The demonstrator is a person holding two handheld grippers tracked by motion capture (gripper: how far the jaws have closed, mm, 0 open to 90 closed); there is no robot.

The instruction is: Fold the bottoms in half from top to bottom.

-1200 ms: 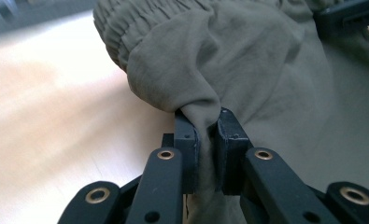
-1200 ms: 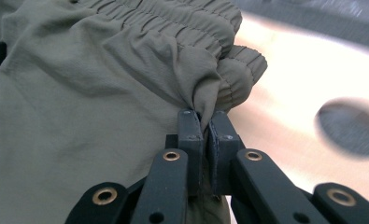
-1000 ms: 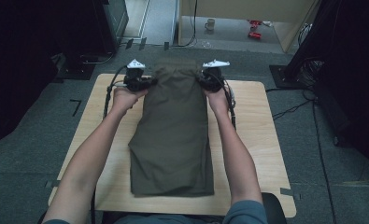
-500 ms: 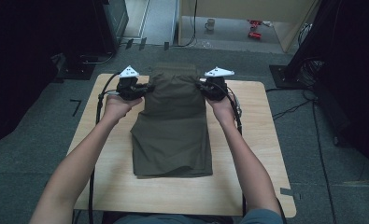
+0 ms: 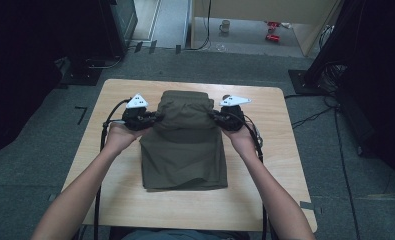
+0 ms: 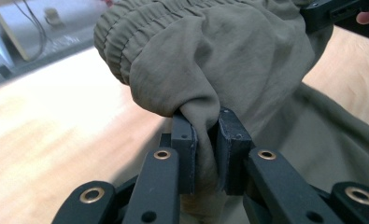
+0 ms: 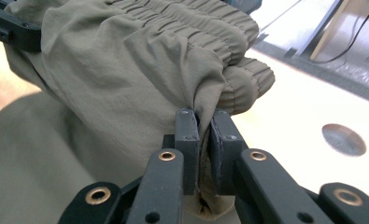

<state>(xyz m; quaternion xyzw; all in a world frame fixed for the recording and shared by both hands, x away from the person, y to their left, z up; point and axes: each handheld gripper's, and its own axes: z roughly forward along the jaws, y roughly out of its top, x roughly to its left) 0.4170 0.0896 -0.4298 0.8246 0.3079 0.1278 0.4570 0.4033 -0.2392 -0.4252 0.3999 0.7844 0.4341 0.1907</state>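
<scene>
High view
Room: grey floor around one light wooden worktop (image 5: 110,197); dark equipment at left and right; one mug (image 5: 225,25) and red items on the floor far beyond.
Garment: one olive garment (image 5: 185,150), folded, lying along the middle of the worktop; its far, elastic-banded end is lifted and doubled toward the person.
Grippers: two; left gripper (image 5: 155,119) at the garment's left far corner, right gripper (image 5: 214,116) at its right far corner, each held in one hand.
Open room: bare wood on both sides of the garment and along the near edge; a strip of wood beyond the far end.

Left gripper view
Jaws: nearly closed, a bunched fold of the olive garment (image 6: 210,60) pinched between them at the left gripper (image 6: 205,135).
Beyond: gathered waistband raised above the worktop (image 6: 56,140); the other gripper at the upper right.

Right gripper view
Jaws: nearly closed at the right gripper (image 7: 204,130), clamping a fold just below the gathered waistband of the garment (image 7: 126,60).
Worktop: one round hole (image 7: 343,139) in the pale surface (image 7: 294,126) at right.
</scene>
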